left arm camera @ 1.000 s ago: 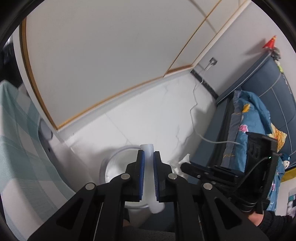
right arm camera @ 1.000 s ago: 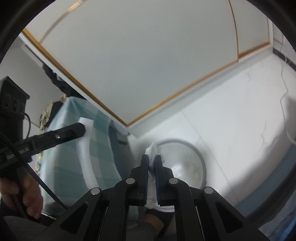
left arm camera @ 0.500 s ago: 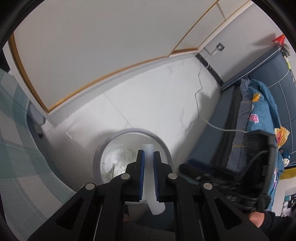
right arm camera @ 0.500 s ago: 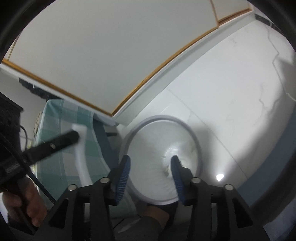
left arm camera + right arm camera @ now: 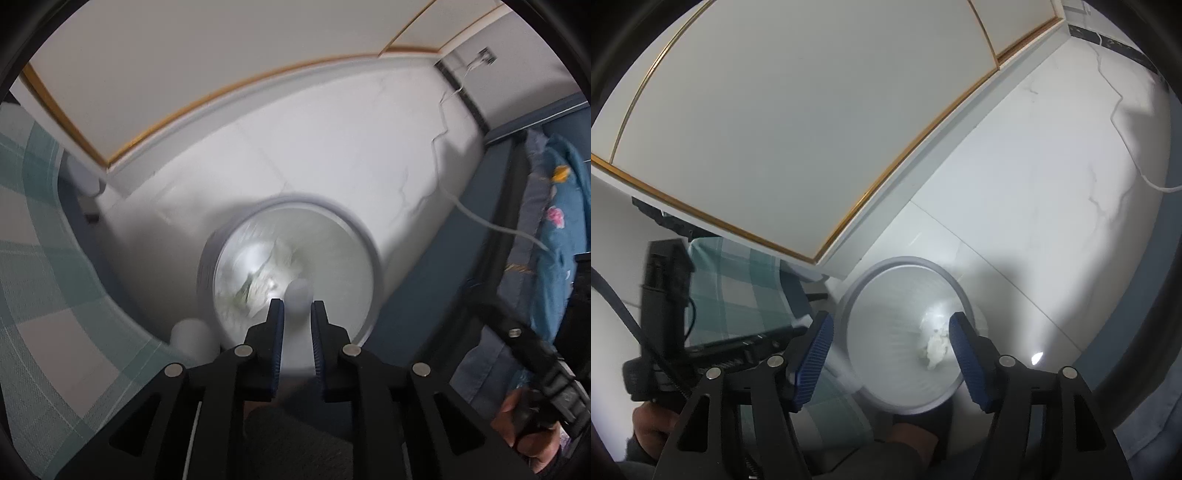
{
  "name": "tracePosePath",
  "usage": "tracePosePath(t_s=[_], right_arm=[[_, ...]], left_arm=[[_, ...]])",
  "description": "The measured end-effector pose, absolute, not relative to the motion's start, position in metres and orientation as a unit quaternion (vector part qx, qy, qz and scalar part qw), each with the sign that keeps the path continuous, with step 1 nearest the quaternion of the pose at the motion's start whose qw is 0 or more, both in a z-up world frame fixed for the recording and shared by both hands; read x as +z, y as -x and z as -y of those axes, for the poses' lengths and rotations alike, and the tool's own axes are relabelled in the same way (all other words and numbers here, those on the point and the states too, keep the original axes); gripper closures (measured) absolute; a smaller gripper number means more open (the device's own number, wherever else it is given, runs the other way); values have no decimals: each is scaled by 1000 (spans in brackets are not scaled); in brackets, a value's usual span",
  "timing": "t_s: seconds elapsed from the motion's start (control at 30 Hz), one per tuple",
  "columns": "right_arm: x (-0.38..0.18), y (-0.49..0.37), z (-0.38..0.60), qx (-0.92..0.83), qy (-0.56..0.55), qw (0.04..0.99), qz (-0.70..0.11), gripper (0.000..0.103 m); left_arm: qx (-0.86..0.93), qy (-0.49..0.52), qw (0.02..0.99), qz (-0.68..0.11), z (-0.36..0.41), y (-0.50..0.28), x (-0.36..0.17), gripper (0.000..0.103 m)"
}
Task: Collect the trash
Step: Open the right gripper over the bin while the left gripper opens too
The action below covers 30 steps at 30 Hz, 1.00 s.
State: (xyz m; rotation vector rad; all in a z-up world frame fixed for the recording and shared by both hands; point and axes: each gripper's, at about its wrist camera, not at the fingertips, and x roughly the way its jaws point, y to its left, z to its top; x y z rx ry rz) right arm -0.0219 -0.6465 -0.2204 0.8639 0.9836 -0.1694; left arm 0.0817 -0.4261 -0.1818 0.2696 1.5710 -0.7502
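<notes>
White marble-look tiled floor, a white cable trailing across it at right. White cabinet panels with gold trim filled the upper frame. Teal-and-white checked cloth hung over a desk at left; blue floral bedding at far right.

Round grey-rimmed waste bin with a clear liner stood on the floor at lower centre of both views.

Left tool: jaws narrow and just opening, a white translucent tube-like piece between the blue pads, its tip over the bin mouth. Contact with the pads too blurred to call.

Right tool: jaws wide and opening, nothing between them. A crumpled white tissue lay inside the bin, seen between the fingers, nearer the right-hand one.
</notes>
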Motion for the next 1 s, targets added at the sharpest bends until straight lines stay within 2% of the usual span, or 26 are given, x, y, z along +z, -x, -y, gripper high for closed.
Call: tracePosePath(t_s=[0.1,0.17,0.3,0.33,0.73,1.0], right_arm=[[-219,22,644,-78,-401,790,-457,34],[-218,23,644,-79,-401,789,-458,33],[-216,26,645,-82,-402,789,-457,31],[-215,27,646,-83,-402,789,-457,31],[-191,32,636,-81,-390,799,-450,23],[-148,37,620,-70,-360,826,-429,23]], left_arm=[[-329,-121,625,-698,425,-80,-184,91],[-324,-129,628,-696,423,-78,-181,86],[-330,-132,643,-679,419,-76,-172,55],[-331,-133,649,-671,417,-75,-169,53],[-335,-126,701,-616,400,-70,-136,52],[-322,-110,737,-584,379,-69,-106,49]])
